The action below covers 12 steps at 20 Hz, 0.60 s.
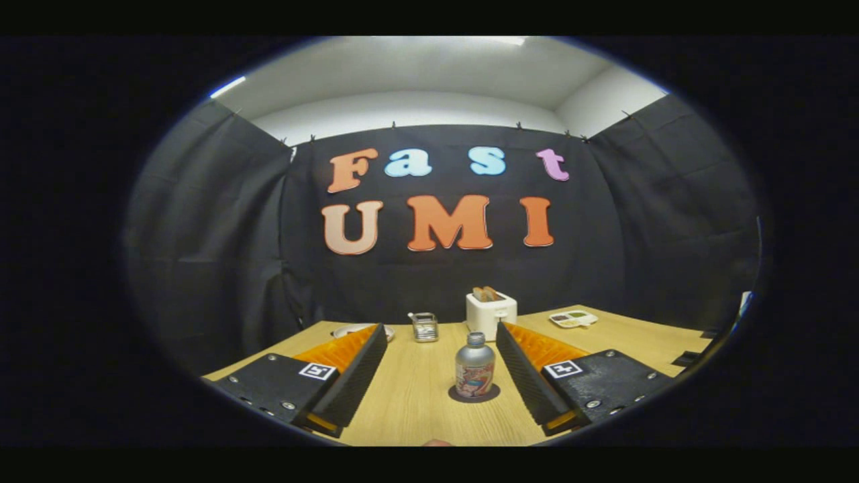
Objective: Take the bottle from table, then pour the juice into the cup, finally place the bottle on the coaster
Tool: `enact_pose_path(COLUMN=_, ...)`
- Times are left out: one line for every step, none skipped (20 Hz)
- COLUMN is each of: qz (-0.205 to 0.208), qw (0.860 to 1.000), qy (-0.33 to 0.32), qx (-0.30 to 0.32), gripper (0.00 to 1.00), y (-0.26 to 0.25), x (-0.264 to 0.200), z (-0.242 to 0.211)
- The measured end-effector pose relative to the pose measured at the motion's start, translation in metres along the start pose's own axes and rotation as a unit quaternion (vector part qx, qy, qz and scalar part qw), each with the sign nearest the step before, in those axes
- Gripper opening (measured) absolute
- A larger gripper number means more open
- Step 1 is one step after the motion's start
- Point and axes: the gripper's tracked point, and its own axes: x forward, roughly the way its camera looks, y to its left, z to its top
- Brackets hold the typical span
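Observation:
A small bottle (475, 367) with a grey cap and a colourful label stands upright on a dark round coaster (458, 396) on the wooden table (416, 396). It sits between the fingers, closer to the right finger (527, 376), and touches neither. My gripper (441, 332) is open wide, with nothing held. Just beyond the fingertips, ahead and slightly left, a small clear cup (424, 327) with a dark pattern stands on the table.
A white toaster (491, 312) with bread in it stands beyond the bottle. A pale plate (354, 330) lies at the back left, partly hidden by the left finger. A divided tray (574, 318) lies at the back right.

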Motion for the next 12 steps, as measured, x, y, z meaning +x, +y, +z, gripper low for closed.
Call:
enact_pose_path(qz=0.011, qw=1.000, qy=-0.006, qx=0.009, gripper=0.97, y=0.005, x=-0.009, z=0.008)
enact_pose_path(qz=0.016, qw=1.000, qy=-0.017, qx=0.014, gripper=0.97, y=0.007, x=-0.015, z=0.019)
enact_pose_path(qz=0.017, qw=0.999, qy=-0.025, qx=0.014, gripper=0.96, y=0.006, x=-0.018, z=0.026)
enact_pose_path(qz=0.015, qw=0.999, qy=-0.027, qx=0.011, gripper=0.96, y=0.005, x=-0.022, z=0.029)
enact_pose_path(qz=0.012, qw=1.000, qy=-0.028, qx=0.007, gripper=0.96, y=0.005, x=-0.024, z=0.030)
enact_pose_path(qz=0.010, qw=1.000, qy=-0.026, qx=-0.001, gripper=0.96, y=0.006, x=-0.026, z=0.030)
enact_pose_path(qz=0.009, qw=1.000, qy=-0.026, qx=-0.011, gripper=0.96, y=0.008, x=-0.027, z=0.030)
enact_pose_path(qz=0.002, qw=0.999, qy=-0.030, qx=-0.024, gripper=0.96, y=0.008, x=-0.028, z=0.031)
enact_pose_path(qz=-0.008, qw=0.999, qy=-0.030, qx=-0.037, gripper=0.97, y=0.005, x=-0.029, z=0.031)
enact_pose_path(qz=-0.011, qw=0.999, qy=-0.031, qx=-0.043, gripper=0.96, y=0.007, x=-0.031, z=0.030)
enact_pose_path(qz=-0.007, qw=0.999, qy=-0.031, qx=-0.040, gripper=0.97, y=0.014, x=-0.031, z=0.028)
enact_pose_path(qz=0.001, qw=0.999, qy=-0.029, qx=-0.032, gripper=0.97, y=0.021, x=-0.033, z=0.026)
